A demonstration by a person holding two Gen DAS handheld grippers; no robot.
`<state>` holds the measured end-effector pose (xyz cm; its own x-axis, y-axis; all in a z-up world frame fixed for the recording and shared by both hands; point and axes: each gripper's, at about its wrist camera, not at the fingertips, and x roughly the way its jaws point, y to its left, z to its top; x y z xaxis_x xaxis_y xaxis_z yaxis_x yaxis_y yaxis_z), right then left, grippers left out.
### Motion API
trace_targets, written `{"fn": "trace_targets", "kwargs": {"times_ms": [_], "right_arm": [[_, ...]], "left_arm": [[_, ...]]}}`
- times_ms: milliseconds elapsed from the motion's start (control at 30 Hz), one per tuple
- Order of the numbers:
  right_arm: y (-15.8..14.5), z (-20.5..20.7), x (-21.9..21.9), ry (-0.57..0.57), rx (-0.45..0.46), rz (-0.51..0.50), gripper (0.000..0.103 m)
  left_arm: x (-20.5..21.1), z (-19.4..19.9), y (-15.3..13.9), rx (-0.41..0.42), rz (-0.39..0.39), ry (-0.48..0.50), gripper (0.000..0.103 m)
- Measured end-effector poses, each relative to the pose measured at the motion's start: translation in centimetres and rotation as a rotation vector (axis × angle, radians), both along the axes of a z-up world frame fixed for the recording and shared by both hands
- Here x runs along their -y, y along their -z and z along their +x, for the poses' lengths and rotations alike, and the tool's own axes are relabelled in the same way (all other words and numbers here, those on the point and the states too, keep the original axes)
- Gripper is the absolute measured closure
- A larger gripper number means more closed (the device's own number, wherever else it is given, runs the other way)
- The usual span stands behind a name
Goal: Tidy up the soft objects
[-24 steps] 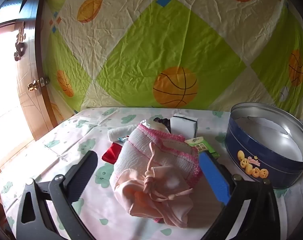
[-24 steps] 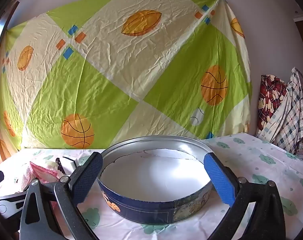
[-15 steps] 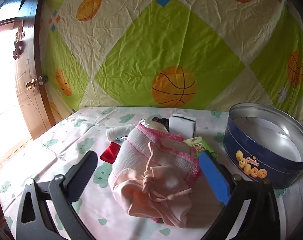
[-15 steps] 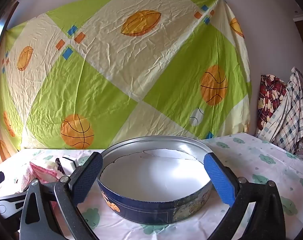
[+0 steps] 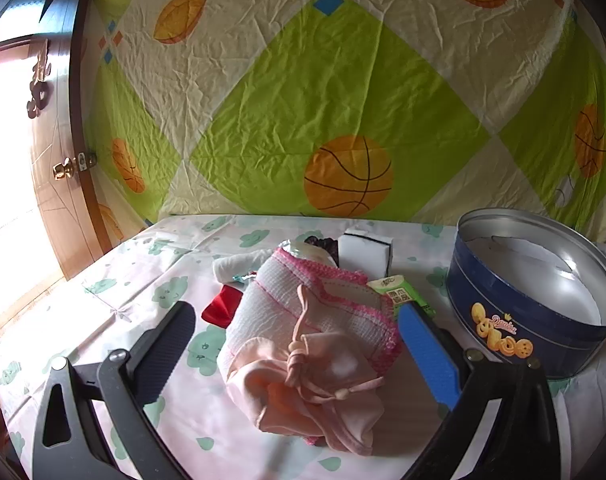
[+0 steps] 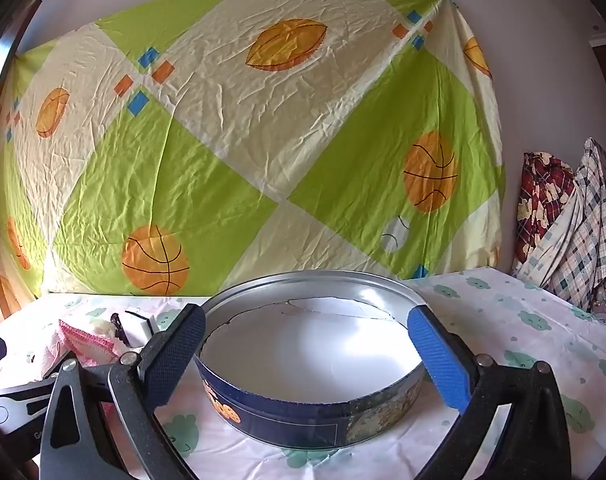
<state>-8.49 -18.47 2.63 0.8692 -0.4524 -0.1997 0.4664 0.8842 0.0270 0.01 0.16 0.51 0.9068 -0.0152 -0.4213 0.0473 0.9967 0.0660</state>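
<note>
A white sheet (image 5: 151, 280) printed with small green clouds covers the working surface, and a crumpled green and cream cloth (image 5: 303, 100) with basketballs hangs as a backdrop behind it. Nearest the left gripper (image 5: 299, 344), whose jaws stand spread as wide as they go with nothing held, lies a pale pink garment (image 5: 319, 396) with knotted ties, heaped on a white knit cloth with a pink edge (image 5: 287, 300). The bundle sits between the two fingers but neither pad presses on it. Beyond it are a red scrap (image 5: 221, 308), a rolled white sock (image 5: 239, 266), a green carton (image 5: 399, 294), a white box (image 5: 365, 250) and something dark that is too hidden to name.

The right gripper (image 6: 307, 348) is likewise fully spread and empty, its fingers flanking the round blue tin (image 6: 303, 404), which stands open just beside the pile with only a white liner inside. From this view neither pad appears to press on the wall of the tin.

The step in hand looks like picking the first soft item for the tin. To do it well, the left gripper should come down over the pink garment's bunched, knotted middle, where there is most bulk to pinch, and close fully so the thin fabric does not slip. Lifting slowly would show whether the knit cloth drags along with it. The right gripper could steady the tin so it does not slide on the loose sheet
</note>
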Motion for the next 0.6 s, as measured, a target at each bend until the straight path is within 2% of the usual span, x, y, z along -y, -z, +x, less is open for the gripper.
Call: {"fn": "trace_targets", "kwargs": {"times_ms": [600], "right_arm": [[-0.05, -0.01, -0.31, -0.005, 0.004, -0.014, 0.001]], "left_arm": [[0.05, -0.07, 0.18, 0.003, -0.002, 0.0, 0.0]]}}
